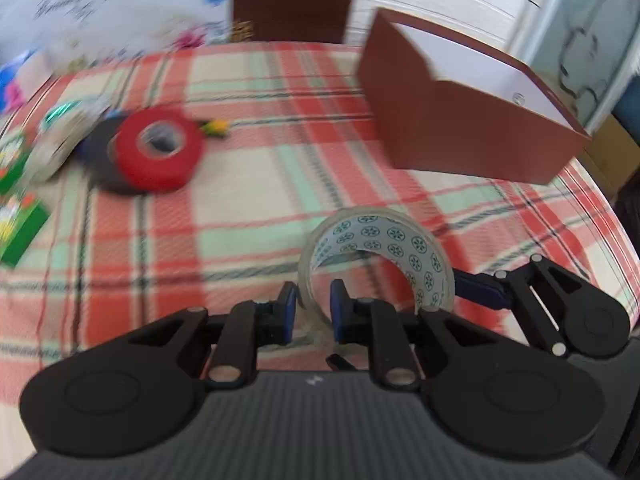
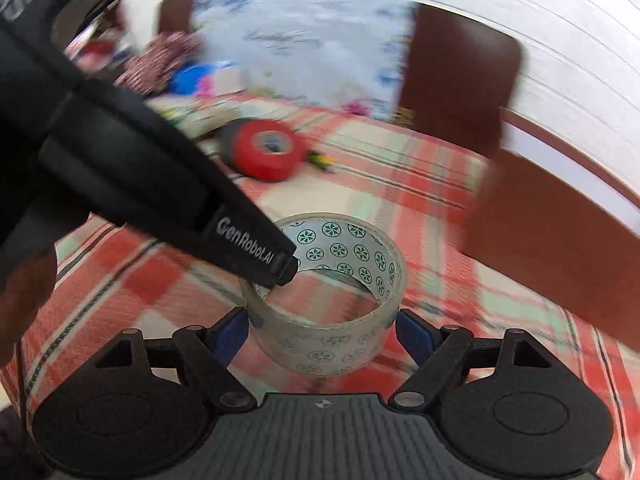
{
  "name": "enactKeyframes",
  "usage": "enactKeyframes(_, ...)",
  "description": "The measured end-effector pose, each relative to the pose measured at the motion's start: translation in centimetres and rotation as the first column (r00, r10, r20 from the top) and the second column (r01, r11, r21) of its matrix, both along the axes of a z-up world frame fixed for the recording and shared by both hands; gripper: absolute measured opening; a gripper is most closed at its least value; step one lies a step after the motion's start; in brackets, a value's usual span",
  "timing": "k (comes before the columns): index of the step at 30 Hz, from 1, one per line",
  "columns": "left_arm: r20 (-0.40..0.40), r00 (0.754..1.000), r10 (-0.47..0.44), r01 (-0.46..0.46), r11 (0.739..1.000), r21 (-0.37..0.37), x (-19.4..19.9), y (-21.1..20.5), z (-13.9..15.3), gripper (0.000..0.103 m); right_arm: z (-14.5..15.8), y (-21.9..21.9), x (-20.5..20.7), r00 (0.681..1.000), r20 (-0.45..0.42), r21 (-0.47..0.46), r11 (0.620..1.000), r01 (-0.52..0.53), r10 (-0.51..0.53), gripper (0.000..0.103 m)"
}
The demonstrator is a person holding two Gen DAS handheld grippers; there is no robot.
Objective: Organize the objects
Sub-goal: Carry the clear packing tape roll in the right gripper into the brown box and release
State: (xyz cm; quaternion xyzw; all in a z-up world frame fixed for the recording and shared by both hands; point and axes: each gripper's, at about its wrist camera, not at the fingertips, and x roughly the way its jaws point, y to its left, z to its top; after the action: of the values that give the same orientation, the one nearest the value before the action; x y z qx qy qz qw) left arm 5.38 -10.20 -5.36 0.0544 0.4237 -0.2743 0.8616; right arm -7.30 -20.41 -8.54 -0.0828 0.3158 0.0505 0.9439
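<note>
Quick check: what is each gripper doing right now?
Left gripper: shut on the clear tape roll, pinching its wall.
Right gripper: open, fingers either side of the roll.

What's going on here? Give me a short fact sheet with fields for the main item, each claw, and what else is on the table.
main item: clear tape roll with a green-patterned core, lying on the plaid tablecloth
left gripper: shut on the roll's wall, one finger inside the ring, one outside
right gripper: open, fingers on either side of the roll; contact unclear
container: brown box, open top, white inside
other items: red tape roll leaning on a dark roll
image quality: blurred
</note>
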Motion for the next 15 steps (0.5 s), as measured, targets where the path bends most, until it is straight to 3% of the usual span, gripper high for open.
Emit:
enactKeyframes(3,0.106,0.993,-0.049,0.051,0.999,-0.015,0.0,-3.6,4.2,0.020,2.5,-2.6,-1.6,0.984,0.166,-0.023,0.998,0.066,-0.062,0.080)
enactKeyframes(6,0.237,0.967,-0.098,0.109,0.994,-0.031,0.7,-8.7,8.6,0.020,5.5,-6.3,-1.9,0.932,0.340,-0.035,0.989,0.146,-0.126,0.080)
enactKeyframes(8,0.296,0.946,-0.135,0.150,0.988,-0.029,1.3,-13.0,10.4,0.020,6.6,-9.2,-1.2,0.897,0.407,-0.052,0.976,0.212,-0.173,0.080)
enactKeyframes(11,0.333,0.924,-0.189,0.213,0.976,-0.037,2.6,-19.7,11.0,0.024,7.4,-14.4,0.4,0.869,0.433,-0.057,0.955,0.292,-0.240,0.080)
enactKeyframes(15,0.276,0.931,-0.238,0.261,0.964,-0.049,5.2,-26.9,9.1,0.024,6.7,-21.1,2.8,0.889,0.356,-0.081,0.938,0.336,-0.287,0.080)
